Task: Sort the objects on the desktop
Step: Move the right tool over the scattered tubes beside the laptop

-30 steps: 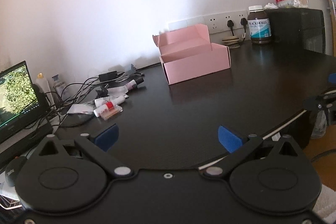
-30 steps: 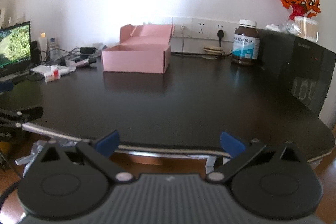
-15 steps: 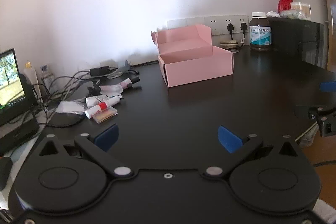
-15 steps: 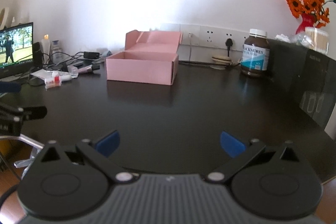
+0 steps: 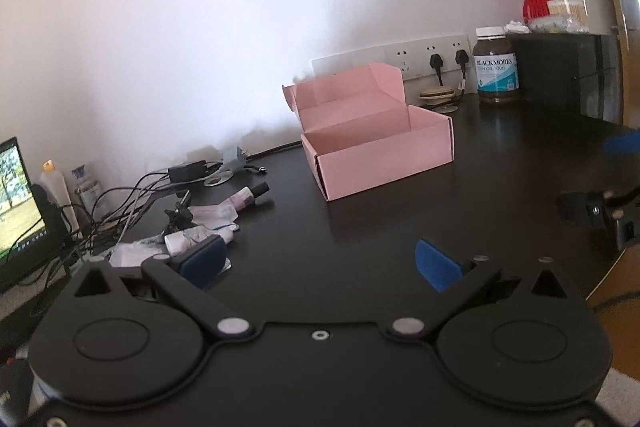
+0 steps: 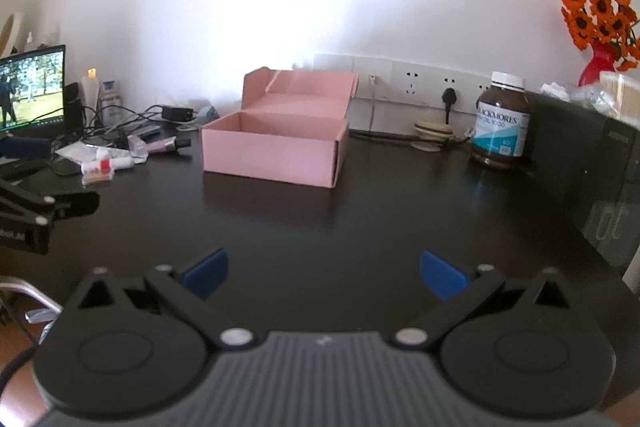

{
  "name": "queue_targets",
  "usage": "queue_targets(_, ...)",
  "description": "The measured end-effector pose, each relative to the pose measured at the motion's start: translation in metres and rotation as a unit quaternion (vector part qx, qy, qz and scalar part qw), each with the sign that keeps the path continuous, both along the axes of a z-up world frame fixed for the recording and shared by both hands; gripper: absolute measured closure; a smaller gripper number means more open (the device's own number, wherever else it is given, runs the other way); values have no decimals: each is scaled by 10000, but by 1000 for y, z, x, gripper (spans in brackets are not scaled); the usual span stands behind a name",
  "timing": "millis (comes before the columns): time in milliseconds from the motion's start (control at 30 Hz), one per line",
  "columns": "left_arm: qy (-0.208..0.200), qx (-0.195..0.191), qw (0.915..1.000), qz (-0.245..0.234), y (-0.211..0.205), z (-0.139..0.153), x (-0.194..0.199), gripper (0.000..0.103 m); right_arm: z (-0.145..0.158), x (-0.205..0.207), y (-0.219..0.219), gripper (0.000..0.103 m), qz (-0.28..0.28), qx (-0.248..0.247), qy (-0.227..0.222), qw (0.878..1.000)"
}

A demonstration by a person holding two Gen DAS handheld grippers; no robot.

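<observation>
Small tubes and packets [image 6: 106, 161] sit in a heap at the far left of the dark surface [image 6: 360, 227], tangled up next to charger cables [image 5: 132, 195], with the open pink box [image 6: 276, 143] mid-surface, looks empty. Left hand-held gripper [image 5: 316, 261] and right hand-held gripper [image 6: 324, 273] are both spread wide, holding nothing. Risk imo: snagging a cable while grabbing a tube. White wall, sockets, supplement bottle [image 6: 500, 121], orange flowers [image 6: 600, 11] far right.

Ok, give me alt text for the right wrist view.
The open right claw hovers over a dark desk, facing an open pink box. Small tubes and cables lie far left, a brown supplement bottle far right.
</observation>
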State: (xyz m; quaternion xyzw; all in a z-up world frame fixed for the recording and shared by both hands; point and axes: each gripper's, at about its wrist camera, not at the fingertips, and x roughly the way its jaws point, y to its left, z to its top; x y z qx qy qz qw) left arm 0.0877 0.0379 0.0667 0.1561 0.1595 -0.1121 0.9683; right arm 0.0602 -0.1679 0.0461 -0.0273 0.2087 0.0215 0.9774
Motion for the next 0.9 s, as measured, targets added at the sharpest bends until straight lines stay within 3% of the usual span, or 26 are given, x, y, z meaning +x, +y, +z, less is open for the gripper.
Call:
queue_targets(167, -109, 64, 9999, -10, 0, 2, 5, 0, 4, 16, -4, 1, 46, 121, 97, 9999)
queue_targets(300, 62, -161, 9998, -52, 6, 3, 16, 0, 6, 28, -11, 1, 147, 402, 205, 9989)
queue_targets(467, 432, -530, 9976, -127, 18, 9, 38, 0, 5, 40, -14, 1, 170, 391, 272, 9987)
queue_targets(900, 320, -493, 9982, -85, 23, 18, 67, 0, 3, 78, -19, 1, -26, 529, 461, 9975)
